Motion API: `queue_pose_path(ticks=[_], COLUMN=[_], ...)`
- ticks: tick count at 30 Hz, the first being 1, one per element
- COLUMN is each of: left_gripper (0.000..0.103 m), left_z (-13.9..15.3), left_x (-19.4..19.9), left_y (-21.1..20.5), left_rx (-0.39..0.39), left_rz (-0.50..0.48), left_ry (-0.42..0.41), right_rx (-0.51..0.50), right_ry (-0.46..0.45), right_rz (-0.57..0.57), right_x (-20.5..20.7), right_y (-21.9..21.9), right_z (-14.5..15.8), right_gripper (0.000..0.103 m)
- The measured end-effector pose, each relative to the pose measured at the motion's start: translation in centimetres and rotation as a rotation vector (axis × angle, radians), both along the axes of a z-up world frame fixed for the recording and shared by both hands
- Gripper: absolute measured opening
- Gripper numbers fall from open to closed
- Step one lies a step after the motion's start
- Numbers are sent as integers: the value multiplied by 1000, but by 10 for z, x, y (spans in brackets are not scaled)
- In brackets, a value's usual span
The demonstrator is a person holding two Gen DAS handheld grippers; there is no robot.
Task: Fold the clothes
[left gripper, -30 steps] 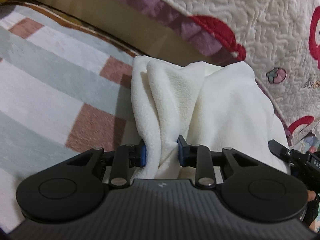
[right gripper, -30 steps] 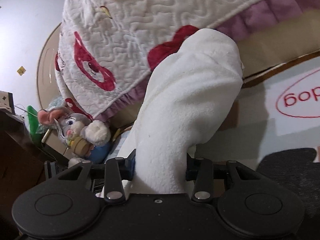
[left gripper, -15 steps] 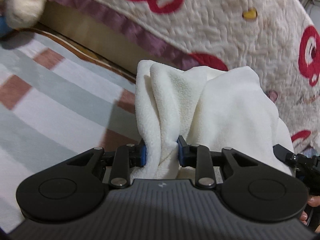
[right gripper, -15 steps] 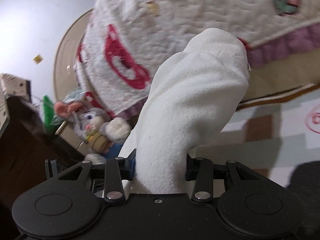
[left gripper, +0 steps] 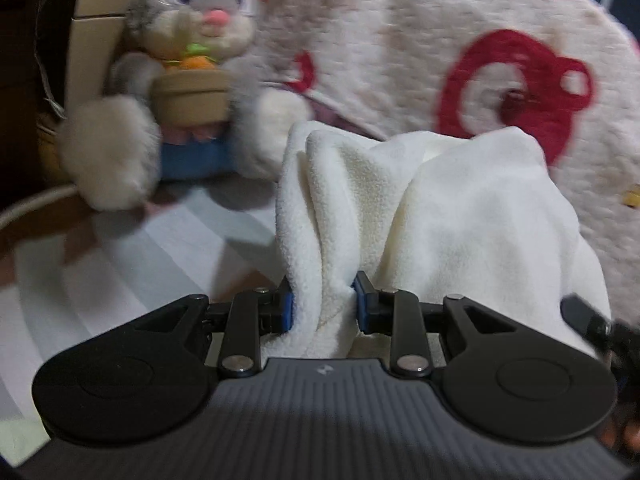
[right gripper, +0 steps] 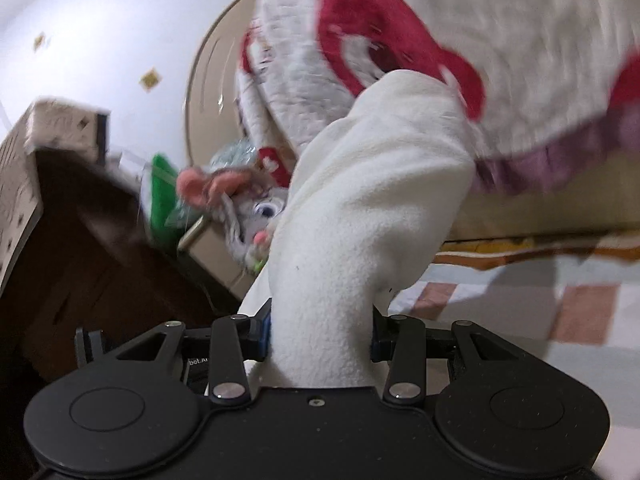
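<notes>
While bunched, cream fleece garment [left gripper: 460,216], soft creases, matte nap

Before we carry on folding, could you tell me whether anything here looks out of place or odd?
Nothing looks damaged or spilled. The white fleece garment is bunched, not flat, pinched in both the left tool and the right tool; a plush rabbit sits close behind it.

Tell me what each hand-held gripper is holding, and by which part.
Both hold the same white fleece garment. The left hand-held gripper pinches a bunched fold of it; the right hand-held gripper clamps a thicker gathered bundle. Which part of the garment each is cannot be told.
</notes>
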State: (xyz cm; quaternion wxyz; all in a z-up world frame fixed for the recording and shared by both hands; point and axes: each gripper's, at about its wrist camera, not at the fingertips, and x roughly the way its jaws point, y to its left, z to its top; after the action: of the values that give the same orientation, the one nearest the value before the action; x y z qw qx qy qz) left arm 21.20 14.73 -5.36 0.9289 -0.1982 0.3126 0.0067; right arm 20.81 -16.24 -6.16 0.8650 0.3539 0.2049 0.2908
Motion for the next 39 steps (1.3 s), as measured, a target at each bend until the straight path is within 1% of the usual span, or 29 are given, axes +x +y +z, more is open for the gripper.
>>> queue_pose_path(ticks=[2, 3, 4, 6, 7, 9, 10, 11, 13, 14, 15, 16, 18, 20, 22, 24, 25, 26, 27, 28, 29, 30, 31, 32, 33, 34, 36, 38, 39], left_gripper=[26, 26, 27, 27, 27, 30, 34, 40, 43, 44, 44, 44, 44, 46, 47, 49, 53, 61, 63, 63, 64, 64, 68, 72, 73, 74, 75, 76, 78], left_z=[-15, -27, -35, -49, -51, -47, -43, -39, -36, -38, -42, -47, -58, -71, -84, -92, -93, -94, -98, -102, -108, -116, -123, -129, -132, -133, -134, -138, -141], left_x=[21, 31, 34, 37, 35, 29, 21, 13, -5, -15, -23, -30, -47, -71, -89, -95, -96, -95, -94, -92, -91, -90, -90, -90, -89, -87, -81, -73, -68], left_y=[2, 2, 4, 7, 10, 15, 18, 21, 23, 23, 21, 17, 10, 3, 5, 14, 16, 17, 15, 13, 13, 13, 16, 18, 19, 16, 9, 10, 12], left_rx=[12, 15, 33, 81, 87, 75, 51, 0, -111, -160, -196, -218, -234, -235, -268, -343, -369, -378, -378, -376, -392, -415, -445, -476, -482, -455, -429, -483, -513], left_rz=[106, 175, 210, 258, 277, 299, 297, 291, 272, 257, 244, 233, 227, 254, 291, 337, 363, 382, 390, 395, 401, 408, 425, 451, 467, 467, 493, 523, 530], left_ry=[14, 23, 46, 102, 115, 113, 93, 73, 42, 35, 46, 64, 93, 115, 132, 143, 131, 117, 126, 142, 161, 180, 191, 191, 179, 163, 140, 96, 76], right_rx=[42, 12, -20, -86, -118, -7, -10, -16, -46, -34, -21, -8, -4, -7, -18, -69, -97, -128, -160, -183, -210, -231, -252, -254, -255, -225, -89, 55, 96], right_ry=[33, 71, 110, 188, 227, 273, 267, 260, 252, 265, 279, 287, 296, 307, 322, 341, 350, 349, 346, 340, 327, 315, 303, 310, 317, 331, 376, 415, 432], right_rz=[-17, -26, -35, -53, -62, -60, -62, -63, -67, -71, -76, -78, -95, -86, -78, -97, -110, -119, -128, -112, -95, -101, -109, -112, -115, -104, -101, -121, -120], right_x=[18, 23, 29, 40, 46, 45, 42, 39, 31, 23, 14, 6, -10, -23, -36, -53, -61, -67, -72, -70, -66, -64, -62, -59, -56, -52, -46, -42, -41], right_y=[7, 10, 14, 21, 24, 13, 10, 7, 3, 0, -3, -3, -4, 0, 8, 18, 23, 29, 34, 38, 41, 41, 41, 39, 36, 32, 18, 4, 1], right_z=[-32, -43, -54, -75, -85, -90, -88, -85, -80, -78, -77, -76, -74, -71, -69, -68, -69, -68, -68, -67, -66, -65, -65, -69, -73, -79, -94, -107, -113], right_gripper=[47, 47, 48, 52, 53, 56, 57, 57, 57, 58, 59, 60, 63, 63, 63, 63, 63, 64, 65, 65, 66, 66, 69, 69, 69, 69, 69, 69, 69])
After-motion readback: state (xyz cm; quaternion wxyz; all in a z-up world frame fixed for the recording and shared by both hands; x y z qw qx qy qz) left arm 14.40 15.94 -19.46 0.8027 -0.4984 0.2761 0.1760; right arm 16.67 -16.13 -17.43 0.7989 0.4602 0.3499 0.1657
